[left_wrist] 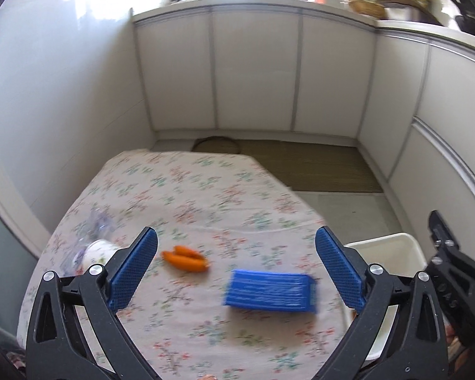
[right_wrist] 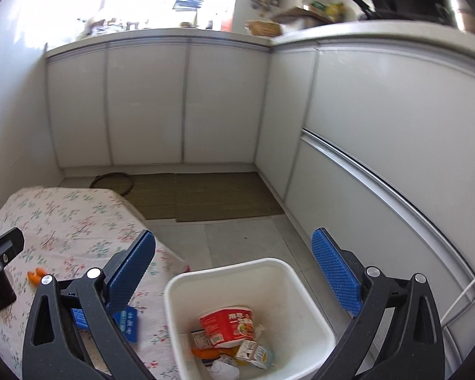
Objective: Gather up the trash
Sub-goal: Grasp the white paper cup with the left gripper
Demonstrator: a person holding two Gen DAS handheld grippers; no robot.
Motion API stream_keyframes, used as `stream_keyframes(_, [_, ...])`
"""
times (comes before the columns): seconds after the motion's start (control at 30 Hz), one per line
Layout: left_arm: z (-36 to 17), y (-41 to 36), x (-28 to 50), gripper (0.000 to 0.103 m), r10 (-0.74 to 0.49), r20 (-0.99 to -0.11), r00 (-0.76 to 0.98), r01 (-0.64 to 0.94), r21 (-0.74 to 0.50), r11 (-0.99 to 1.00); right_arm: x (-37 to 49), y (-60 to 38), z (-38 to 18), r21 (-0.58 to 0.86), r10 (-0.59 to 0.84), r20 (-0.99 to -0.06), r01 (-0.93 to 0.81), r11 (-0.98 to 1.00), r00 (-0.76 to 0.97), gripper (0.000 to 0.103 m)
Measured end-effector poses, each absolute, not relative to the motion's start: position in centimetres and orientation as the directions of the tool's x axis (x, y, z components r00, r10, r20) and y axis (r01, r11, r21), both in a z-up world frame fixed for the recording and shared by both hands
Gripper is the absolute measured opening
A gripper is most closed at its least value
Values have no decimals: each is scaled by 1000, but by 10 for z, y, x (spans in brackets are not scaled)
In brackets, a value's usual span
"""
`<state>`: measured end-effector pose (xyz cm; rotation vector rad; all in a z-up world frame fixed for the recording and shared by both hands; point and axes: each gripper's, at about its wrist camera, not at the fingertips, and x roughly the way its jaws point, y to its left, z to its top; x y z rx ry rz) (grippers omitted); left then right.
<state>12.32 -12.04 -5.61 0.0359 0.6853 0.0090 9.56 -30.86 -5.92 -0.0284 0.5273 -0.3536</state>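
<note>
Left wrist — blue packet (left_wrist: 270, 290) crosswise (flat, blurred).

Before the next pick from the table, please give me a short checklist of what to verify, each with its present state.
1. Left gripper open and holding nothing: ok.
2. Right gripper open and holding nothing: ok.
3. White bin beside the table, with room above the trash in it: ok.
4. Blue packet lies flat between the left fingers, unobstructed: ok.
5. Orange wrapper apart from the packet: ok.
6. Cup and clear plastic at the left: blurred, contact cannot tell.
</note>
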Motion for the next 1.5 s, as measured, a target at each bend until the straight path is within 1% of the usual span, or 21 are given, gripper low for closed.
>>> stream_keyframes(0.1, [-67,-91,126,96,65,-658,750,-50,42,998,100,-294,-60,-139,-323,-487,293,946,812,96])
stream_keyframes(0.17, [-75,-69,130,96,79,-690,720,-92,18,996,103,-282,-63,-153,-313,-491,274,950,813,96])
stream_keyframes(0.27, [-95,-23,136,96,72,-756,651,-206,-85,975,107,-267,-68,-177,-300,-499,244,954,813,96])
stream_keyframes(0.3, [-107,0,137,96,52,-783,620,-271,-151,951,108,-265,-70,-182,-297,-501,237,955,813,96])
stream_keyframes(0.43, [-146,63,134,96,-29,-834,550,-457,-330,826,113,-247,-79,-226,-289,-511,198,954,810,96])
stream_keyframes(0.53, [-165,92,134,95,-66,-838,542,-531,-403,745,116,-236,-86,-252,-285,-520,174,952,805,96])
stream_keyframes(0.63, [-174,115,139,95,-114,-816,567,-579,-493,649,120,-227,-93,-275,-283,-528,153,949,801,96])
stream_keyframes(0.77, [-180,127,156,94,-133,-805,578,-616,-538,575,124,-219,-102,-301,-277,-546,123,946,791,96])
stream_keyframes(0.87, [-188,130,170,90,-148,-811,566,-645,-547,534,126,-217,-106,-309,-274,-557,111,945,784,96])
stream_keyframes(0.93, [-193,131,176,84,-161,-816,556,-657,-550,515,128,-218,-107,-308,-271,-561,107,945,782,96])
stream_keyframes(1.0, [-199,131,183,68,-177,-821,543,-664,-549,507,130,-218,-107,-304,-269,-565,106,947,780,96])
stream_keyframes(1.03, [-202,131,185,64,-186,-822,539,-665,-550,505,131,-218,-108,-300,-266,-569,105,948,778,96])
stream_keyframes(1.23, [-200,131,183,60,-177,-815,552,-613,-541,575,136,-214,-109,-292,-242,-584,78,953,775,96])
stream_keyframes(1.27, [-197,130,181,56,-181,-810,557,-589,-540,601,136,-213,-109,-291,-238,-584,74,954,776,96])
stream_keyframes(1.4, [-179,120,173,55,-167,-802,574,-482,-496,722,135,-206,-107,-272,-197,-585,38,962,786,96])
stream_keyframes(1.47, [-165,113,166,55,-153,-790,593,-400,-455,796,136,-202,-107,-244,-146,-601,-7,970,786,96])
stream_keyframes(1.5, [-158,111,162,55,-150,-785,600,-370,-440,818,137,-198,-107,-221,-101,-623,-51,974,776,96])
